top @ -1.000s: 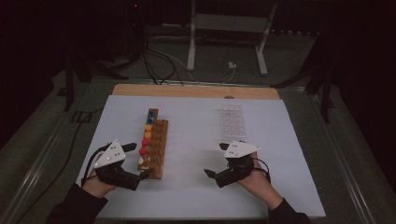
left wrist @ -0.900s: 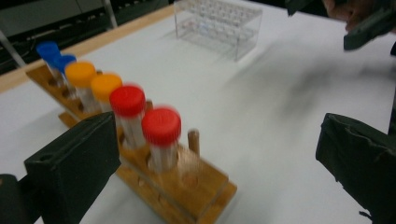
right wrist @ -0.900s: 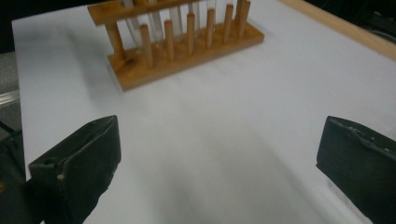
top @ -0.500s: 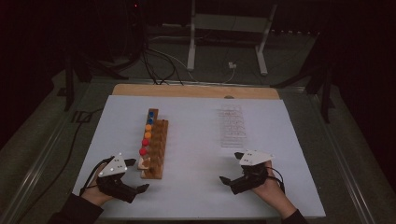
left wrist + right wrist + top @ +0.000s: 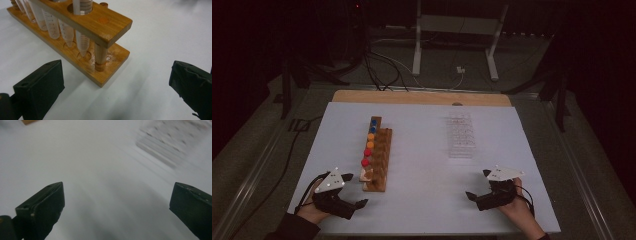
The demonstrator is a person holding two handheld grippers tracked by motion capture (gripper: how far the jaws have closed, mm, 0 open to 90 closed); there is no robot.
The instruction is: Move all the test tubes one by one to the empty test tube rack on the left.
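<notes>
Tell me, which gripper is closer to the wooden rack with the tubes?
Left. The left gripper sits just off the near end of the rack, jaws open and holding nothing. The right gripper is far across the table, nearer the clear tray.

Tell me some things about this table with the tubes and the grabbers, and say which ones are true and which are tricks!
1. The left gripper is open. True.
2. The wooden rack holds tubes with coloured caps. True.
3. The right gripper holds a tube. False: its jaws are open and empty.
4. The clear rack sits left of the wooden rack. False: it sits to the right.
5. The left gripper touches the wooden rack. False: it is near but apart.
</notes>
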